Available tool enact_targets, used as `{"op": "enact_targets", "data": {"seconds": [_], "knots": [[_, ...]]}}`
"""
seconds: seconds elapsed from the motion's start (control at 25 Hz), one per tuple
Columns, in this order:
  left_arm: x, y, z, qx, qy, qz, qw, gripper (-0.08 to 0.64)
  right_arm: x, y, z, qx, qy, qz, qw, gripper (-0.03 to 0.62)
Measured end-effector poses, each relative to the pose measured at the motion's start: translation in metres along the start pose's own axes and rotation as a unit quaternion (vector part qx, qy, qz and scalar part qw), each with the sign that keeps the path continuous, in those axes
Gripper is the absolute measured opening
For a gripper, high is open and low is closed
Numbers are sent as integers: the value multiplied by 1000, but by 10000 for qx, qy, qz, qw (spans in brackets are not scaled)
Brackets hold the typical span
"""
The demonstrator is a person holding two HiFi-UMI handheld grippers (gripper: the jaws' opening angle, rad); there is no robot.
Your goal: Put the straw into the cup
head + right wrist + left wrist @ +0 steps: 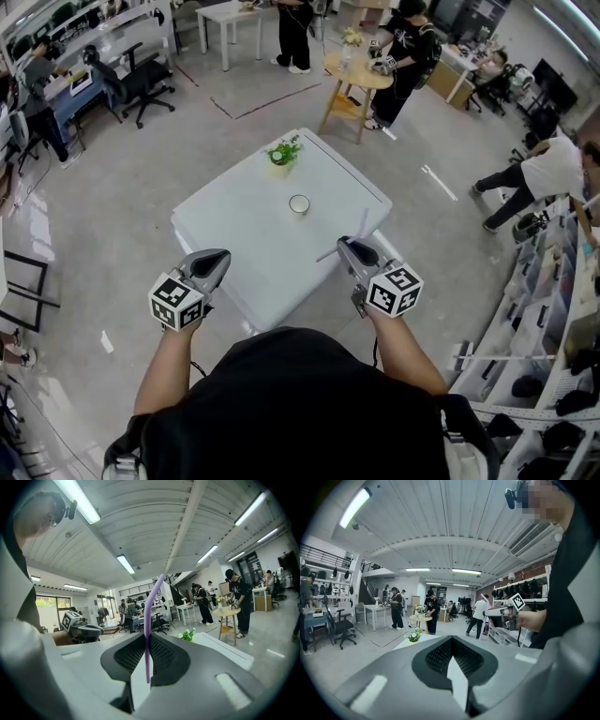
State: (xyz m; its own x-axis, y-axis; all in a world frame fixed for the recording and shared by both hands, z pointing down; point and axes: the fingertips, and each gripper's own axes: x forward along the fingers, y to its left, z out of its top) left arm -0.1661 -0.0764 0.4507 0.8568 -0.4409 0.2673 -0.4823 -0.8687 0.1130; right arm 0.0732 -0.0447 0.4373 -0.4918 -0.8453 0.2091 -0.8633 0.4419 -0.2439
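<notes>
Pinching the straw (pixel 361 225), right gripper (pixel 345 244) hovers at the table (pixel 244 225) edge, cup (pixel 299 203) well apart; left gripper (pixel 221 255) jaws pressed together.

white table (pixel 234 234) | potted plant (pixel 282 153) on it | round wooden table (pixel 359 71) beyond

1. In the head view, the right gripper (pixel 347 244) covers the middle of the straw (pixel 363 223), so only its two ends show.
2. The cup (pixel 299 203), near the middle of the table (pixel 234 220), is too small to show its contents.
3. In the left gripper view, the left gripper (pixel 452 641) hides the cup and most of the table. Only the far corner with the potted plant (pixel 413 636) shows.
</notes>
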Motion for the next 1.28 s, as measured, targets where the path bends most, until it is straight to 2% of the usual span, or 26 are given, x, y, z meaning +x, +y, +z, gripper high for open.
{"op": "enact_targets", "data": {"seconds": [0.84, 1.28], "knots": [[-17, 1, -10, -171, -18, -6, 9999, 1, -1, 0, 14, -24, -117, -93, 9999, 60], [-9, 9, -18, -268, 35, 78, 9996, 1, 13, -30, 34, -87, -256, -137, 9995, 60]]}}
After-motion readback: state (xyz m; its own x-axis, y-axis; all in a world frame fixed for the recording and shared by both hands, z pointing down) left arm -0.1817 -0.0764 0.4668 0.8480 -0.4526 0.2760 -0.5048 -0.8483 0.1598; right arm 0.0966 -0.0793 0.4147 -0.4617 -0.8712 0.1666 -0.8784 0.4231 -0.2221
